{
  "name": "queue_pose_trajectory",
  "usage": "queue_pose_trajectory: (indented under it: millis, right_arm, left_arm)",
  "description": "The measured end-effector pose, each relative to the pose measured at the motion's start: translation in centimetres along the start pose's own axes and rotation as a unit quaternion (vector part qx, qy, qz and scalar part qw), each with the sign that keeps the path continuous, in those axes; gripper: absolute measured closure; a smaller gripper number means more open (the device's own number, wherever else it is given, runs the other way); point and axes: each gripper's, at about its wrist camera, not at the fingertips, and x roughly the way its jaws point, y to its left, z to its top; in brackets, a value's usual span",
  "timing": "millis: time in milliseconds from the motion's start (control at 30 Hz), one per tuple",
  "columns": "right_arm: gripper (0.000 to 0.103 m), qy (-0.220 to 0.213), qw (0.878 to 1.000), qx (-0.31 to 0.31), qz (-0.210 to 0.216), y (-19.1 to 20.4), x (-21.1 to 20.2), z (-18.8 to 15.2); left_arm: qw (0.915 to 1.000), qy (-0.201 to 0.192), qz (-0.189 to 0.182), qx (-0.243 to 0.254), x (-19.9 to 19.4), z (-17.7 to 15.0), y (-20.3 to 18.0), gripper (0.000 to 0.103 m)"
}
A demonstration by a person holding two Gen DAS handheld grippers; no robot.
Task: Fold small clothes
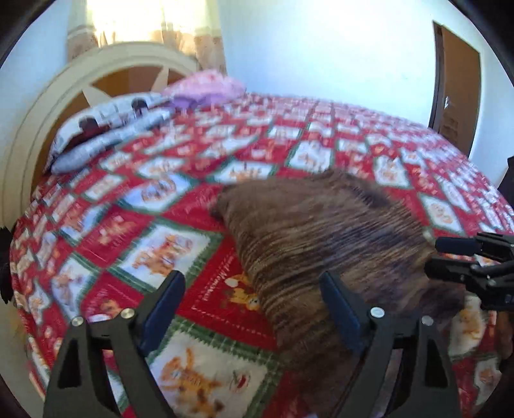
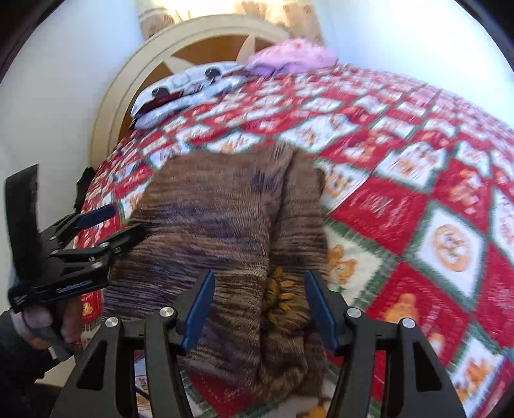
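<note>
- The left gripper [image 1: 252, 299] sat nearest in the left wrist view, its two blue-padded fingers [image 1: 163, 308] spread wide apart and holding nothing; one finger was over the bedspread, the other over the edge of the garment.
- The right gripper [image 2: 260, 308] sat nearest in the right wrist view, its two fingers [image 2: 199, 308] likewise parted, straddling the near end of the garment without closing on it.
- One brown striped knit garment [image 2: 218, 231] lay on the bed, just ahead of both grippers, partly folded, with a lengthwise fold running up its right half in the right wrist view.
- One orange and dark flower-like patch [image 2: 278, 295] showed on the garment between the right gripper's fingers.
- In the left wrist view the same garment [image 1: 308, 231] lay to the right of centre, and the right gripper [image 1: 449, 257] came in from the right edge beside it, its fingers apart.
- In the right wrist view the left gripper [image 2: 99, 225] came in from the left, fingers apart at the garment's left edge, with the person's left hand [image 2: 48, 324] around its handle.
- One red, white and green patchwork bedspread [image 1: 167, 250] with cartoon prints covered the bed under everything.
- Farther back, at the head of the bed, lay two pillows: one grey-white printed pillow [image 1: 106, 128] and one pink pillow [image 1: 205, 86] beyond it.
- One cream arched headboard [image 1: 41, 112] with brown panels stood behind them.
- One curtain [image 1: 144, 29], bright with light, hung behind the headboard.
- One brown door [image 1: 456, 86] stood at the far right wall.
</note>
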Motion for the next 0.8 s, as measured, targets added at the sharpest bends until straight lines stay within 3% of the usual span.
queue_pose_trajectory:
  millis: [133, 200, 267, 433, 800]
  right_arm:
    - [0.041, -0.074, 0.995, -0.001, -0.074, 1.9, -5.1, -0.4]
    - [0.034, -0.095, 0.991, 0.000, -0.090, 2.5, -6.6, -0.5]
    - [0.034, -0.109, 0.989, 0.001, -0.099, 3.3, -8.1, -0.6]
    - [0.033, -0.120, 0.987, -0.008, -0.104, 4.4, -10.3, -0.8]
    - [0.033, -0.126, 0.986, -0.012, -0.107, 5.4, -11.0, -1.0]
  left_arm:
    - [0.9990, -0.040, 0.007, 0.016, -4.0, 0.5, -0.5, 0.010]
    - [0.9983, -0.056, 0.003, 0.015, -5.4, 0.9, -0.7, 0.009]
    - [0.9976, -0.067, -0.003, 0.014, -6.4, 1.2, -0.9, 0.009]
    - [0.9962, -0.083, -0.018, 0.016, -7.8, 1.6, -1.6, 0.009]
    - [0.9951, -0.096, -0.024, 0.007, -9.4, 1.9, -1.8, 0.009]
